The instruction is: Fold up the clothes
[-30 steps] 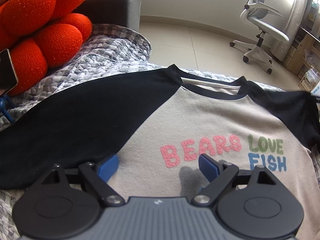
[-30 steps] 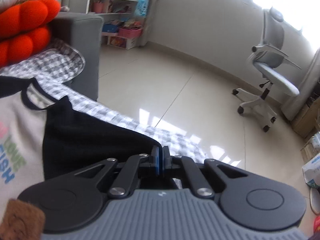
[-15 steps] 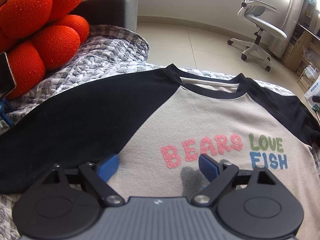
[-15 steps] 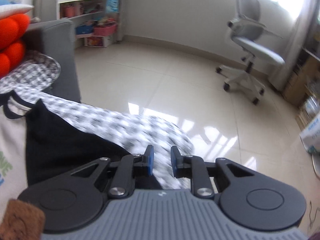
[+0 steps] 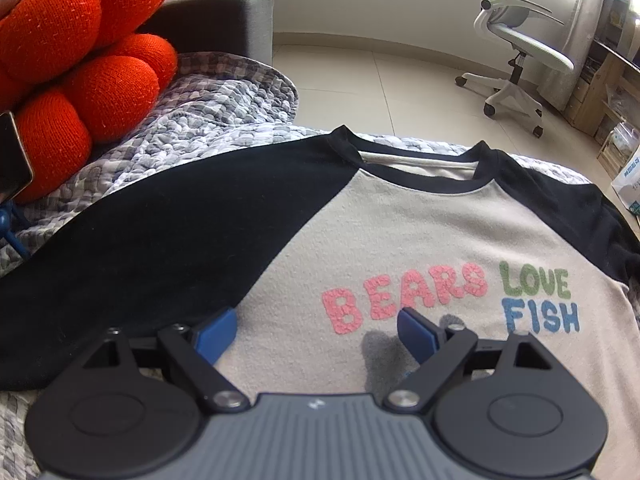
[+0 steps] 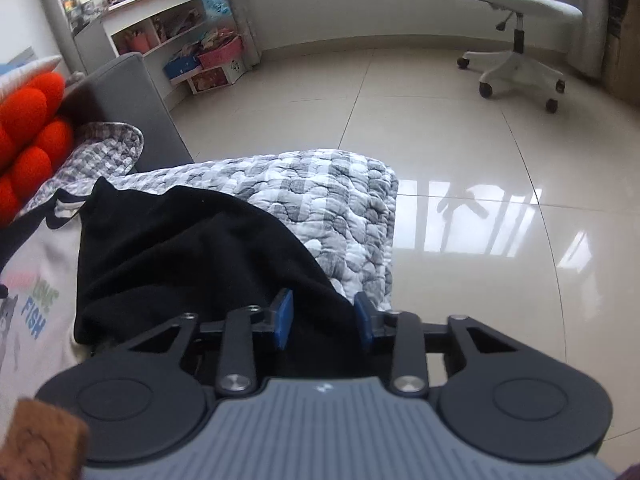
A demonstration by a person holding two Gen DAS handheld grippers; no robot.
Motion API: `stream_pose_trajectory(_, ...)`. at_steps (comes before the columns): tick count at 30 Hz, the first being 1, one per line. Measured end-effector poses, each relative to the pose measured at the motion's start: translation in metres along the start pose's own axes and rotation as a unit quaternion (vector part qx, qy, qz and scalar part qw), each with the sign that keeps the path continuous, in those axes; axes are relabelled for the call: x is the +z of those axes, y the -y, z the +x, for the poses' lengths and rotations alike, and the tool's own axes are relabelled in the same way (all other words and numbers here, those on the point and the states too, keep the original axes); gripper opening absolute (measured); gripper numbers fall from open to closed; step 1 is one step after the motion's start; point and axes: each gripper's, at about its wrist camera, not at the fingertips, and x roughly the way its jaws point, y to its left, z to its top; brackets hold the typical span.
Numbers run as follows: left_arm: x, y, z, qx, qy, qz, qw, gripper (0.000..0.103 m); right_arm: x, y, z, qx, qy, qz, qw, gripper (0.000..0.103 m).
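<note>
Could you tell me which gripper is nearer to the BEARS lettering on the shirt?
Left. The left gripper hangs open right at the BEARS lettering; the right gripper is open over the black sleeve, off to the side.

This is a home, a living room or playroom: a grey sofa (image 5: 224,16) with a quilted checked blanket (image 6: 340,204) and an orange knitted cushion (image 5: 80,52), white shelves (image 6: 172,36) crammed with children's things, a swivel chair (image 6: 520,12) on the glossy tiled floor (image 6: 460,152).
</note>
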Motion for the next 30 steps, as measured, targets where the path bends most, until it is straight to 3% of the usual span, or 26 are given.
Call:
stream_pose_trajectory(1, 0.000, 0.000, 0.000, 0.001, 0.000, 0.001, 1.0000, 0.088, 0.002, -0.004, -0.003, -0.023, 0.007, -0.016, 1.000, 0.010)
stream_pose_trajectory(4, 0.000, 0.001, 0.000, 0.002, 0.000, 0.003, 1.0000, 0.088, 0.009, -0.006, -0.012, -0.090, 0.044, -0.033, 0.994, 0.009)
stream_pose_trajectory(7, 0.000, 0.001, 0.001, 0.002, 0.000, 0.003, 1.0000, 0.088, 0.004, -0.010, 0.001, -0.104, 0.021, -0.053, 0.993, 0.009)
stream_pose_trajectory(11, 0.000, 0.001, 0.001, 0.002, 0.000, 0.004, 1.0000, 0.088, -0.002, -0.014, 0.020, -0.124, -0.009, -0.079, 0.989, 0.014)
stream_pose_trajectory(13, 0.000, 0.000, 0.001, -0.001, 0.000, 0.003, 1.0000, 0.088, -0.001, -0.011, 0.020, -0.135, -0.010, -0.065, 0.989, 0.027)
stream_pose_trajectory(18, 0.002, -0.004, -0.001, -0.008, 0.002, -0.011, 0.9999, 0.088, 0.020, -0.011, -0.010, -0.101, 0.059, -0.016, 0.993, 0.027)
stream_pose_trajectory(20, 0.003, -0.005, -0.001, -0.009, 0.004, -0.016, 0.9998, 0.088, 0.026, -0.027, -0.009, -0.082, 0.067, -0.033, 0.994, 0.028)
stream_pose_trajectory(24, 0.004, -0.006, -0.001, -0.009, 0.006, -0.014, 0.9998, 0.088, 0.024, -0.070, 0.024, -0.051, 0.026, -0.103, 0.993, 0.034)
stream_pose_trajectory(27, 0.004, -0.011, -0.002, -0.016, 0.007, -0.017, 0.9997, 0.088, 0.022, -0.092, 0.038, -0.100, 0.040, -0.150, 0.983, 0.035)
stream_pose_trajectory(30, 0.005, -0.016, -0.003, -0.021, 0.010, -0.026, 0.9994, 0.088, 0.036, -0.099, 0.034, -0.099, 0.057, -0.118, 0.986, 0.035)
